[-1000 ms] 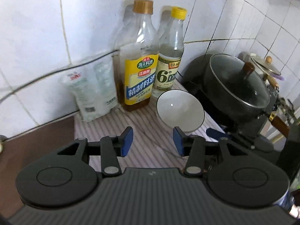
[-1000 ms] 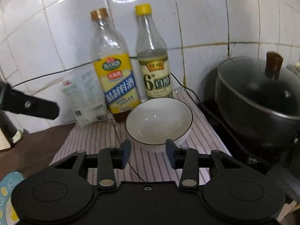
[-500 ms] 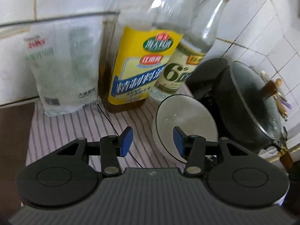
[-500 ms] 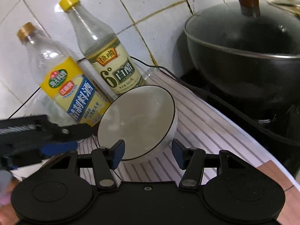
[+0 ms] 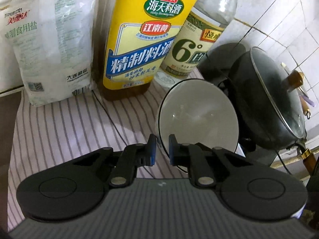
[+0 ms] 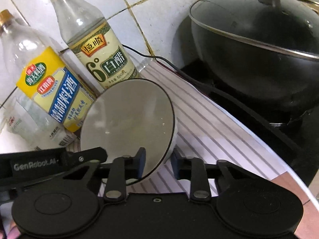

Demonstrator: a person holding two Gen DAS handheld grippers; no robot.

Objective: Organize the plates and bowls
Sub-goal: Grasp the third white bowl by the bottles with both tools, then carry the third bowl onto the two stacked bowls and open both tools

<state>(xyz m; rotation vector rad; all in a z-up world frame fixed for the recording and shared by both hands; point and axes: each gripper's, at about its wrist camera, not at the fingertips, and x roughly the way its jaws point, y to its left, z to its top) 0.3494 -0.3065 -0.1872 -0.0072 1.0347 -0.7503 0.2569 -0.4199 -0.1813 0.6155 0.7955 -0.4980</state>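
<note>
A white bowl [image 5: 199,115] with a thin black rim stands on the striped cloth [image 5: 59,129], in front of two bottles. My left gripper [image 5: 162,149] is shut on the bowl's left rim, one blue pad inside and one outside. In the right wrist view the same bowl [image 6: 127,119] fills the middle. My right gripper [image 6: 158,162] straddles its right rim, and its jaws are closing with the pads against the wall. A black bar of the left gripper [image 6: 39,164] reaches in from the left edge.
A yellow-labelled cooking wine bottle [image 5: 137,45], a vinegar bottle [image 5: 189,53] and a salt bag [image 5: 49,45] stand against the tiled wall behind the bowl. A black wok with a glass lid [image 5: 269,99] sits close on the right. A thin black cable [image 6: 179,69] crosses the cloth.
Both grippers came down and closer to the bowl. Their jaws, wide apart before, have closed onto opposite sides of the rim.
</note>
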